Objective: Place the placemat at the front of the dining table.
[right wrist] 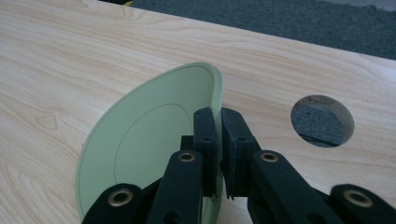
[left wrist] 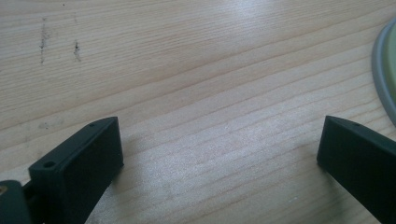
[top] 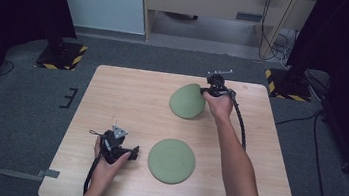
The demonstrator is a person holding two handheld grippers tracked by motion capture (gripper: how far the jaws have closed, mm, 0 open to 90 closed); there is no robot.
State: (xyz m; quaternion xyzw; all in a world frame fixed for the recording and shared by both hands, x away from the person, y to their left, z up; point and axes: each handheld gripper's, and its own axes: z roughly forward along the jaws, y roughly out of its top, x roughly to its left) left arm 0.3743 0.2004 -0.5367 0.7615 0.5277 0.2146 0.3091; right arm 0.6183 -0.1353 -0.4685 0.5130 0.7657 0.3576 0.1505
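Green plates: I am seeing two pale green round plates on the wooden table (top: 127,97).
Tilted plate (top: 187,100): my right gripper (top: 210,89) is pinching it by the rim, jaws closed tight on the edge, and it is standing tipped up on its side rather than lying flat.
Right gripper view: the tilted plate (right wrist: 149,140) is sitting to the left of the jaws with its hollow face showing, and its rim is running up between the two black jaws.
Round hole (right wrist: 322,120): it is lying in the tabletop just to the right of my right gripper, with grey floor showing through it.
Flat plate (top: 171,160): it is lying flat on the table, just to the right of my left gripper (top: 128,153) and not touching it.
Left gripper: my left hand (top: 106,162) is holding it low over the wood, jaws spread wide with nothing between them.
Left gripper view: bare wood grain is showing between the jaws, and the flat plate (left wrist: 385,70) is edging in at the far right.
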